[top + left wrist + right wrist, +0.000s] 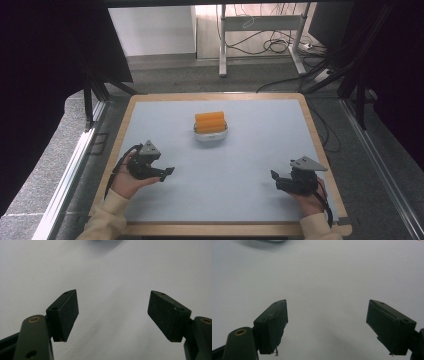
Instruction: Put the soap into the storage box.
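Both tools gaping, empty; orange block (210, 121) in white dish (210, 135) mid-table.

Orange block (209, 121) in a white bowl (210, 136), well ahead of both claws. Pale blue-grey mat (240, 165) under them, edged by a light wood rim (129, 117). Left claw (167, 173) black with a grey plate; right claw (274, 177) the same. Matt black pads (67, 315), brass-coloured rivets behind. Cream sleeves (107, 220) behind the claws.
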